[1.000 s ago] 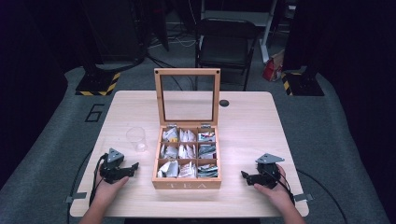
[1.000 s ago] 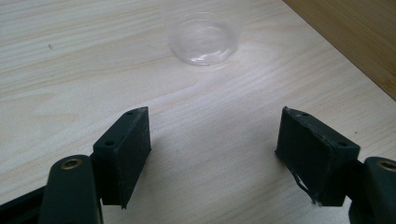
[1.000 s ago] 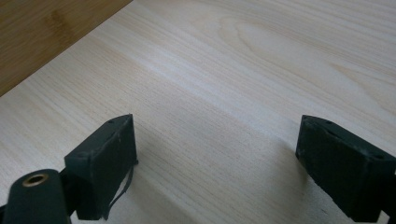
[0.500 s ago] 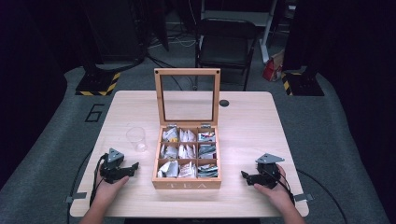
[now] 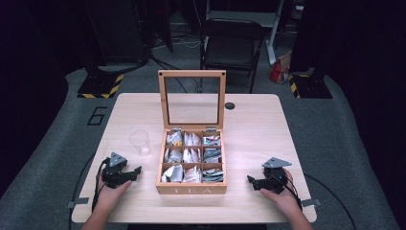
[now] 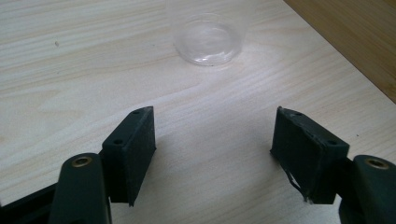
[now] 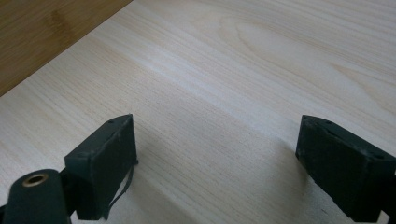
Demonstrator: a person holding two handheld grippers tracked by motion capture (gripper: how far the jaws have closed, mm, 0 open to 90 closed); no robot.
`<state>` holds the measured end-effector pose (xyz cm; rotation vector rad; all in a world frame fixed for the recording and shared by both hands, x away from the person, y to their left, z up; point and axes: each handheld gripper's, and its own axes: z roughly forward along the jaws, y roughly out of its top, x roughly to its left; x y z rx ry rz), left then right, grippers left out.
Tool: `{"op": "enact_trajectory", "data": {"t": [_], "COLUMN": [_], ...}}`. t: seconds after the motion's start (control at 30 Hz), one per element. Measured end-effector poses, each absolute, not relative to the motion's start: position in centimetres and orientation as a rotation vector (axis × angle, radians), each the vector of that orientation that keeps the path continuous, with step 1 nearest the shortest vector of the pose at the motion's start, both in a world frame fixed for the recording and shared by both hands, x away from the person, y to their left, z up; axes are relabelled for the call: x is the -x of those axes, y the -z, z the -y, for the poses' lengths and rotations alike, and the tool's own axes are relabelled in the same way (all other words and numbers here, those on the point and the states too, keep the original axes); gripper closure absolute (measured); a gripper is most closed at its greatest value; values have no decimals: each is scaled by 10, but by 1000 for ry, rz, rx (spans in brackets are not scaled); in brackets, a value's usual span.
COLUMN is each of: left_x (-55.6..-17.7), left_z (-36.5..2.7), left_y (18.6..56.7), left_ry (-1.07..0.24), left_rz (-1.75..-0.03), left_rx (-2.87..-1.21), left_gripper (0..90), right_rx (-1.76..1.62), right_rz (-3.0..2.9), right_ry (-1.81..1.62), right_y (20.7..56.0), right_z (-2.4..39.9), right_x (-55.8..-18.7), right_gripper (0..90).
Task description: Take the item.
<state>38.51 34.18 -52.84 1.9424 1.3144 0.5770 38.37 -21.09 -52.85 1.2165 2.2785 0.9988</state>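
On the near half of the table (image 5: pixel 249 120), a wooden tea box (image 5: pixel 191 187) stands with its glass lid (image 5: pixel 191 98) raised upright at the back, and its nine compartments hold paper tea packets (image 5: pixel 192 155). A clear plastic cup (image 5: pixel 139 142) stands upright just left of the box, apart from it. The left gripper (image 5: pixel 135 171) rests low on the table near the front left corner of the box, pointing toward it; in the left gripper view its jaws are spread wide with nothing between them, and the cup (image 6: pixel 208 38) sits ahead of them, well beyond the tips. The right gripper (image 5: pixel 251 180) rests on the table off the front right corner of the box, also pointing inward; the right gripper view shows its jaws equally wide apart over bare wood, with the side of the box (image 7: pixel 42 32) at the upper left.

Compared with the pictures from a second and half a second earlier, nothing has shifted: both hands, the box, the lid and the cup sit exactly where they were. That stillness suggests the work has not begun. Judging by the layout, the likely opening step is lifting a packet from the box toward the cup, which nothing yet blocks.
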Motion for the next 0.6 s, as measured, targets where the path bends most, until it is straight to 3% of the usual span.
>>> {"op": "enact_trajectory", "data": {"t": [0.6], "left_x": [-373], "left_z": [-350], "left_y": [500], "left_ry": [-531], "left_rz": [-1348], "left_rx": [-1843], "left_gripper": [392], "right_rx": [-1216], "right_rz": [-2273], "right_ry": [-1001], "right_y": [529], "right_z": [211], "right_x": [-384], "right_gripper": [115]}}
